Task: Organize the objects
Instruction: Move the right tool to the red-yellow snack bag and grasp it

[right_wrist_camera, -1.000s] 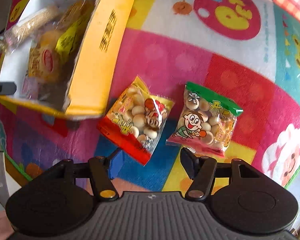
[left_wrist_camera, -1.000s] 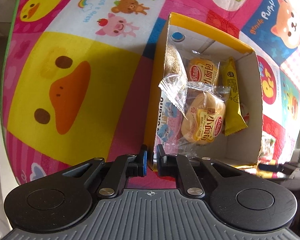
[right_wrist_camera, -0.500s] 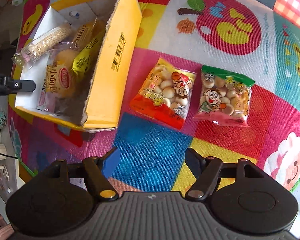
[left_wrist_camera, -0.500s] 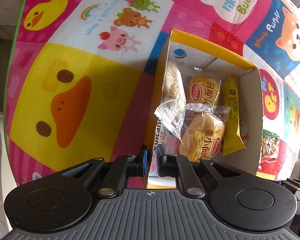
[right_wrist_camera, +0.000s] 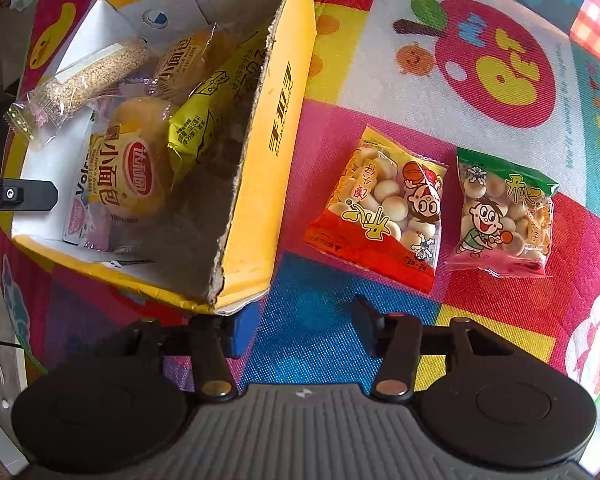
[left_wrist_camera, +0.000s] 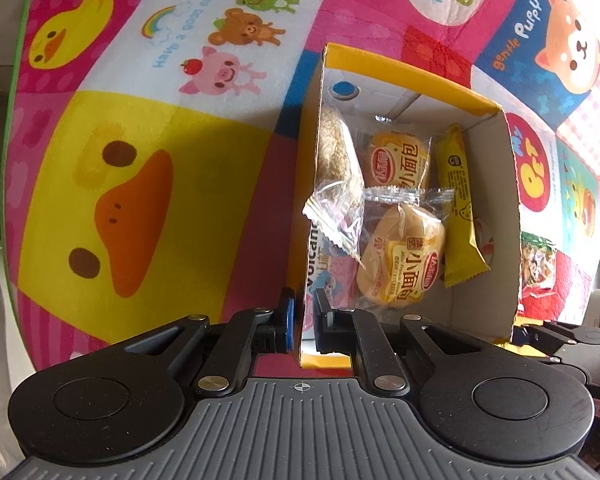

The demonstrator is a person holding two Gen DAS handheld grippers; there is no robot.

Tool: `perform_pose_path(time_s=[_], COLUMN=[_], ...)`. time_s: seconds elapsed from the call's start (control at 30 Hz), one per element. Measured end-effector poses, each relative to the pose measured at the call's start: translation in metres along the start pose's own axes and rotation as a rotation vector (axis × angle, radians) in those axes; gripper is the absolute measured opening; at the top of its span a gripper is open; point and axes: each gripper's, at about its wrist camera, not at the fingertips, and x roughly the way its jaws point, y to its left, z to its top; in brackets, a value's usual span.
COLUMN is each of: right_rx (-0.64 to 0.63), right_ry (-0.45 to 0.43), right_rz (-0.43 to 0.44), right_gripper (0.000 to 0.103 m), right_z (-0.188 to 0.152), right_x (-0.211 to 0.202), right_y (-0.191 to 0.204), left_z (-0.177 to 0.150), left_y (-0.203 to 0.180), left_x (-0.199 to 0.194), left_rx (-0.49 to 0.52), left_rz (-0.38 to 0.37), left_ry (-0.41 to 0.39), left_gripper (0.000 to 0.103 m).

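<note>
Box [left_wrist_camera: 496,216]: yellow carton, open top, on my play mat [left_wrist_camera: 148,184].
Left gripper [left_wrist_camera: 302,316]: clamped on the box's near wall, one pad outside, one inside.
Right gripper [right_wrist_camera: 300,322]: jaws apart and just been closing, nothing between them; beside the box's near corner.
In box: sesame bar [left_wrist_camera: 334,148], two buns [left_wrist_camera: 400,256], yellow stick pack [left_wrist_camera: 458,200].
On mat: red snack bag [right_wrist_camera: 384,208] and green snack bag [right_wrist_camera: 504,212], side by side, right of the box.
</note>
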Motion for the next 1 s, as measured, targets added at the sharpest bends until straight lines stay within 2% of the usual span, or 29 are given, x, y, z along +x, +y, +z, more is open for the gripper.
perform_pose_path(time_s=[0.1, 0.17, 0.43, 0.53, 0.67, 0.8, 0.9, 1.0], right_rx=[-0.001, 0.016, 0.084, 0.144, 0.300, 0.418, 0.432, 0.416], right_ry=[0.004, 0.016, 0.058, 0.039, -0.006, -0.043, -0.055, -0.073], right_rz=[-0.023, -0.021, -0.056, -0.083, -0.103, -0.117, -0.103, -0.074], right_gripper=[0.036, 0.035, 0.034, 0.035, 0.048, 0.057, 0.062, 0.062], right_z=[-0.004, -0.008, -0.061, -0.077, -0.096, -0.115, -0.117, -0.102], right_x=[-0.001, -0.001, -0.008, -0.019, -0.044, -0.065, -0.074, -0.074], right_y=[0.004, 0.005, 0.004, -0.007, -0.041, -0.070, -0.084, -0.087], left_z=[-0.004, -0.006, -0.006, -0.004, 0.005, 0.021, 0.028, 0.027], left_y=[0.003, 0.005, 0.008, 0.005, -0.004, -0.015, -0.022, -0.023], left_x=[0.000, 0.000, 0.001, 0.004, 0.010, 0.009, 0.010, 0.012], left_rx=[0.004, 0.006, 0.044, 0.074, 0.113, 0.147, 0.178, 0.191], left_rz=[-0.015, -0.026, -0.051, -0.053, -0.034, -0.036, -0.025, -0.018], left_ry=[0.008, 0.009, 0.020, 0.027, 0.024, -0.018, -0.031, -0.025], left_gripper=[0.011, 0.011, 0.011, 0.011, 0.011, 0.011, 0.011, 0.010])
